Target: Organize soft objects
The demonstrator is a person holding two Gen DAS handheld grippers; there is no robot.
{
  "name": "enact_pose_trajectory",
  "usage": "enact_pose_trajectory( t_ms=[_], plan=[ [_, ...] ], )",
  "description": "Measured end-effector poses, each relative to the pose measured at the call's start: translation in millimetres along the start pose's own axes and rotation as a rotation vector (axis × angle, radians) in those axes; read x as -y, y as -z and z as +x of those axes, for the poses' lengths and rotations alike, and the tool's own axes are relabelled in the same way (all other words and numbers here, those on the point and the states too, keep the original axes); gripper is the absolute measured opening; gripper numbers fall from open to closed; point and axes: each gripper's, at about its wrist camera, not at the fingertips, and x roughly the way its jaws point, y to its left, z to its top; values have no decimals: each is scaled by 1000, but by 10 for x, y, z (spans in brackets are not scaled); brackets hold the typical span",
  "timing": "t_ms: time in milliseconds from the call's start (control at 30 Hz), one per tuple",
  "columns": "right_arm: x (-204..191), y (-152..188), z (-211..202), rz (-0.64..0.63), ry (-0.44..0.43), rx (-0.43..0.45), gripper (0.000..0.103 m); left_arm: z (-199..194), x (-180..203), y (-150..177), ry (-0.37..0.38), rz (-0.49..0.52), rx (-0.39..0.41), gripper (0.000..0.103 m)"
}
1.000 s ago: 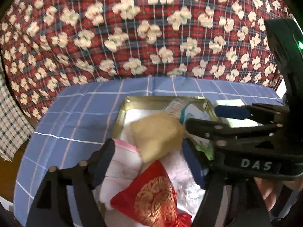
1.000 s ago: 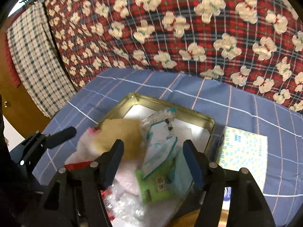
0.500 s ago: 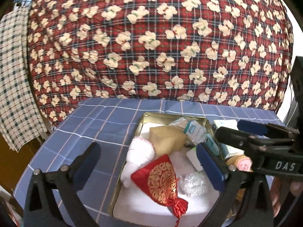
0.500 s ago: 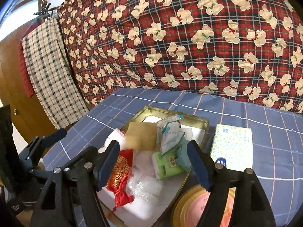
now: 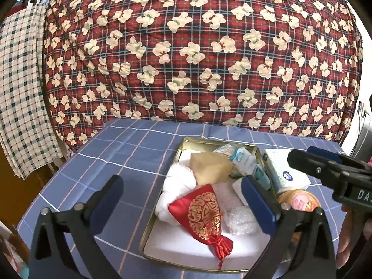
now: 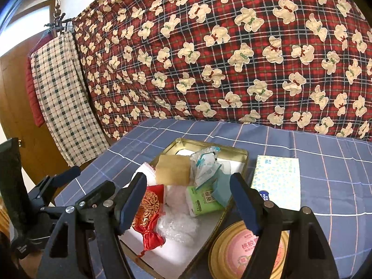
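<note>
Both tongs hang above the near end of the gold tray (image 5: pixel 179 150), pointing down and forward into it, nothing between the jaws. Left gripper (image 5: pixel 183 200) is spread wide, its right pad over the tray's right half. Right gripper (image 6: pixel 189 200) is spread too, a bit narrower, empty.

The soft things sit in the tray, ahead of and below both tongs. The red pouch (image 5: pixel 204 211) lies nearest, long axis running diagonally from the tray's middle toward the near edge, tassel end closest to the tongs. The left gripper looks nearer to it; from the right wrist view it lies under that gripper's left pad. Behind it are a white cloth (image 5: pixel 176 181), a tan pad (image 5: pixel 210 168), bubble wrap (image 5: pixel 239 219) and tissue packs (image 6: pixel 202 200).

Outside the tray, right side: a tissue pack (image 6: pixel 276 179) lying flat and a round tin (image 6: pixel 234 251).

Surface: blue checked cloth (image 5: pixel 111 158) on a table. Behind it, a red plaid bear blanket (image 5: pixel 186 46); a checked towel (image 5: pixel 21 81) hangs at left.
</note>
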Motion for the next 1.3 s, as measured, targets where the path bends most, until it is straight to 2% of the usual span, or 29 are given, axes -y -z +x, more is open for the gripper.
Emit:
enact_pose_trajectory(
  t_ms=[1300],
  plan=[
    [110,67,-31,22,0,-5,76,40,42,50,-13,13,-34,102]
  ],
)
